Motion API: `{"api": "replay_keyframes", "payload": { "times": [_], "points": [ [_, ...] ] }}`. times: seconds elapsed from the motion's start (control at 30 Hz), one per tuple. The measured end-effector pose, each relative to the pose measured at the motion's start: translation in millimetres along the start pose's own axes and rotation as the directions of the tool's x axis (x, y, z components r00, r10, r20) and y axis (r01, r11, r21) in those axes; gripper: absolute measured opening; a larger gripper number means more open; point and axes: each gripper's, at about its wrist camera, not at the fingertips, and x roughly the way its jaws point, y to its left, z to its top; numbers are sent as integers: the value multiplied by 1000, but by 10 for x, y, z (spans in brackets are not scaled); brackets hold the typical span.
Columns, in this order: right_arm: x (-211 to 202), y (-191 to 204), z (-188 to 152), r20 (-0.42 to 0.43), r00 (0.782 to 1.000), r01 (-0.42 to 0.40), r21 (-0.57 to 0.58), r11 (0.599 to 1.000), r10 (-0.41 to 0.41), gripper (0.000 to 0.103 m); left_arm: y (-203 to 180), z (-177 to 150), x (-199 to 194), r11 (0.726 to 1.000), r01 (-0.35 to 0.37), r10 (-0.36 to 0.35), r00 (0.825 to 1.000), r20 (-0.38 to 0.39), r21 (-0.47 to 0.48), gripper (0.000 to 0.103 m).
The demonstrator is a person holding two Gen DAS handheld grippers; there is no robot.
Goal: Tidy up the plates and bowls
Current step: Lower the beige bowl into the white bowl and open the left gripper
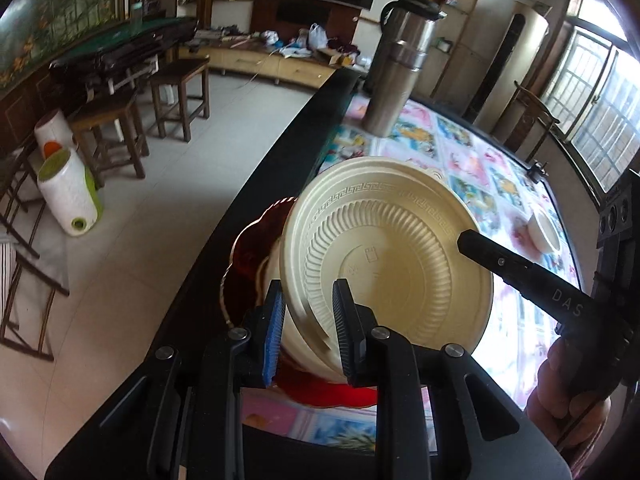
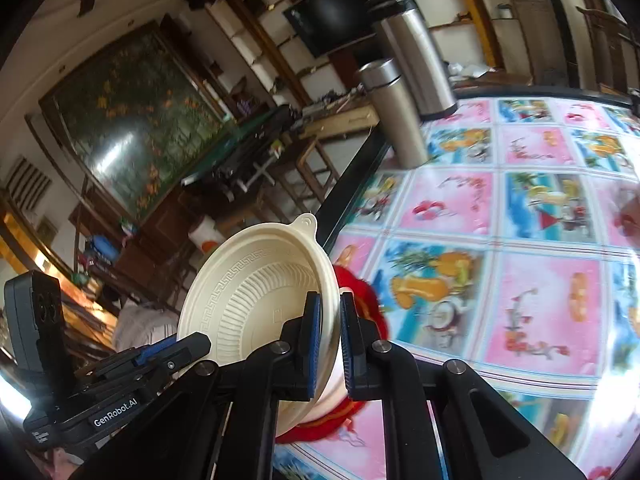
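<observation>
A cream plastic plate [image 1: 384, 256] with a ribbed inside and a key-pattern rim is held tilted over a red plate [image 1: 256, 248] near the table's left edge. My left gripper [image 1: 310, 316] is shut on the cream plate's near rim. My right gripper [image 2: 330, 332] is shut on the same cream plate [image 2: 256, 292] at its opposite rim; its finger [image 1: 492, 252] shows in the left wrist view. The red plate [image 2: 360, 288] lies beneath, partly hidden. A small white bowl [image 1: 544, 232] sits on the table at the right.
A steel thermos [image 1: 400, 64] stands at the table's far end; in the right wrist view it shows as a tall flask [image 2: 396, 112] with a larger steel jug [image 2: 420, 68] behind. The table has a colourful patterned cloth [image 2: 520, 240] and a black edge [image 1: 256, 184]. Wooden stools [image 1: 180, 92] stand on the floor left.
</observation>
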Motion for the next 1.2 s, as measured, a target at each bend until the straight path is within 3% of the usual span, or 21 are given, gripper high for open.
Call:
{"api": "replay_keyframes", "payload": {
  "times": [0.27,0.43,0.63,0.73,0.87,0.97,1.1,1.2],
  "points": [
    [390,17,-152,-83,996,15,-1,1000,-15,10,57,-120,144,1000,7,-7,998,-63,-5,22],
    [413,-23,-160,-94,995,28,-2,1000,-28,13,92,-120,13,1000,-11,11,999,-32,0,22],
    [265,-72,-70,-38,998,43,11,999,-43,14,182,-85,-141,1000,-14,15,1000,12,-22,22],
    [366,-100,-72,-76,993,89,12,996,-88,15,158,-93,-121,1000,-10,10,1000,6,-15,22],
    [618,-130,-175,-140,986,99,22,995,-95,14,85,-121,-62,1000,0,0,1000,-17,8,22],
    [637,-127,-219,-135,987,86,28,996,-82,10,-7,-115,-62,1000,5,-5,1000,-20,21,22],
    [444,-262,-120,-107,994,17,94,995,-6,18,-205,-119,-90,998,24,-23,1000,-14,52,22],
    [177,-412,-56,-31,999,27,104,994,-24,30,-522,-155,-47,992,50,-47,998,-33,115,22]
  ]
}}
